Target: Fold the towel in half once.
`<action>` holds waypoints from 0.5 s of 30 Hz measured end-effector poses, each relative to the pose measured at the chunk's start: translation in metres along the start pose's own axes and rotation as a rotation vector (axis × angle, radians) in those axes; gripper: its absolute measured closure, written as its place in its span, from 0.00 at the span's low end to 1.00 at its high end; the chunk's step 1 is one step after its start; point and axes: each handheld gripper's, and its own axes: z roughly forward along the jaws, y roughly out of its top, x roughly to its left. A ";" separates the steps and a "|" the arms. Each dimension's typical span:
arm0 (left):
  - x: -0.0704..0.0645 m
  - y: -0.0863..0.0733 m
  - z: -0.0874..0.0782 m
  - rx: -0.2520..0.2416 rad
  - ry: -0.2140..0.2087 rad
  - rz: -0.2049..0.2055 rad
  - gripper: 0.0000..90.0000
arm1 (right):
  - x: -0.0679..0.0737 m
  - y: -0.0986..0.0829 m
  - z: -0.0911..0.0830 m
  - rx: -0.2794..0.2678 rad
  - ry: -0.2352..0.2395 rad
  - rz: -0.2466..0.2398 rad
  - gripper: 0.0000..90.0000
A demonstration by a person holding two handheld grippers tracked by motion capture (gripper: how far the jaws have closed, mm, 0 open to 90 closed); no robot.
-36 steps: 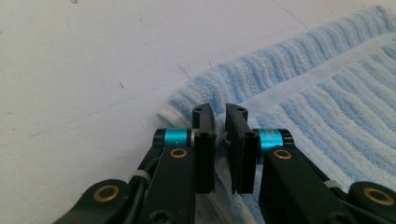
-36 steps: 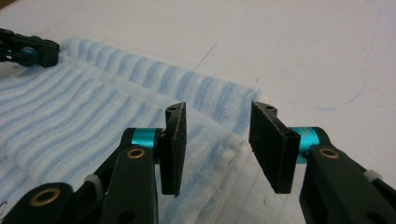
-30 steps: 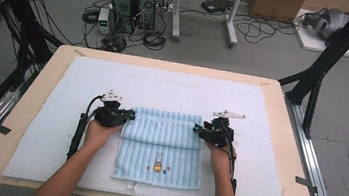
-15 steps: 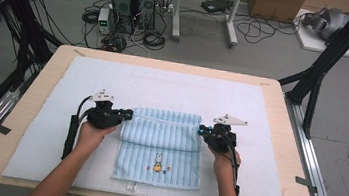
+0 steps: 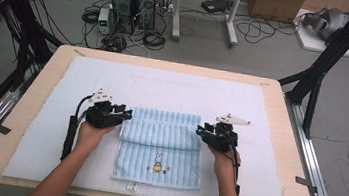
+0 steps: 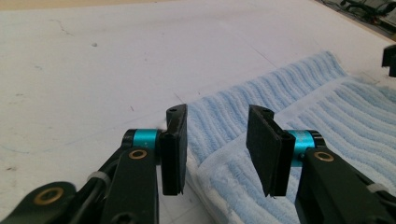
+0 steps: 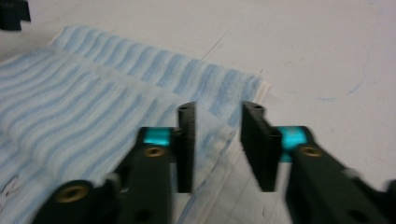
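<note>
A light blue striped towel (image 5: 160,146) with a small animal picture lies on the white mat, its far part folded over toward me. My left gripper (image 5: 126,114) stands open at the towel's left edge by the fold. In the left gripper view the jaws (image 6: 217,144) are apart with the towel's folded edge (image 6: 224,163) low between them, not pinched. My right gripper (image 5: 200,130) is open at the towel's right edge. In the right gripper view the gripper (image 7: 217,140) has its jaws apart above the towel's corner (image 7: 233,107), holding nothing.
The white mat (image 5: 173,90) covers a wooden table (image 5: 282,106). A small white tag (image 5: 131,187) sits at the towel's near edge. Black frame legs (image 5: 329,51) stand beside the table; computers and cables (image 5: 134,2) lie on the floor beyond.
Both grippers have let go of the folded towel edge and drawn outward, the left to the left and the right to the right. The fold stays laid over.
</note>
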 end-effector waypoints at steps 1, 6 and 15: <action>-0.001 -0.002 0.003 0.018 -0.003 0.007 0.69 | -0.001 0.001 0.003 0.004 -0.011 -0.002 0.59; -0.006 -0.009 0.017 0.114 0.026 0.073 0.76 | 0.004 0.000 0.020 0.100 -0.013 -0.067 0.60; -0.007 -0.007 0.013 0.096 0.018 0.035 0.94 | 0.011 0.000 0.020 0.127 -0.032 -0.140 0.91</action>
